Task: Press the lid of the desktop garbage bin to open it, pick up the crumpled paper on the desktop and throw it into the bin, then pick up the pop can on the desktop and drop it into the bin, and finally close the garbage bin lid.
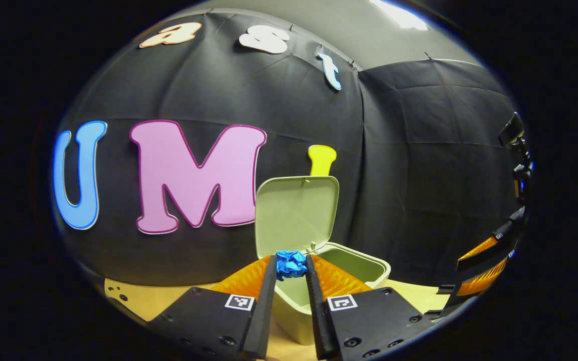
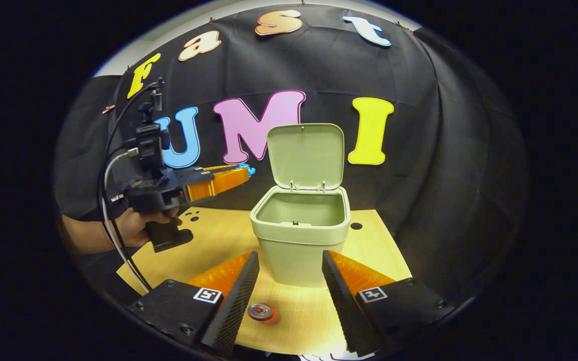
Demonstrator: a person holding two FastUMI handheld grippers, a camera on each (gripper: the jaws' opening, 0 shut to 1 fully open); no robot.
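While the right tongs (image 2: pixel 289 281) hang spread and empty, the pop can (image 2: pixel 260 312) stands on the tabletop (image 2: pixel 219 240) between their fingers, just in front of the bin (image 2: pixel 296 240). Beyond, the bin's lid (image 2: pixel 305 155) stands upright — and left of it a hand (image 2: pixel 141 225) holds the left tongs (image 1: pixel 291 265) clenched on the blue crumpled paper (image 1: pixel 290 263), near the bin's rim.

Recording booth: black cloth wall (image 2: pixel 444 150), wooden desktop (image 2: pixel 219 240).

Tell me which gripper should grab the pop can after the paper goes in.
Probably the right gripper: it is open, with the pop can between its fingers. The left gripper holds the crumpled paper beside the bin.
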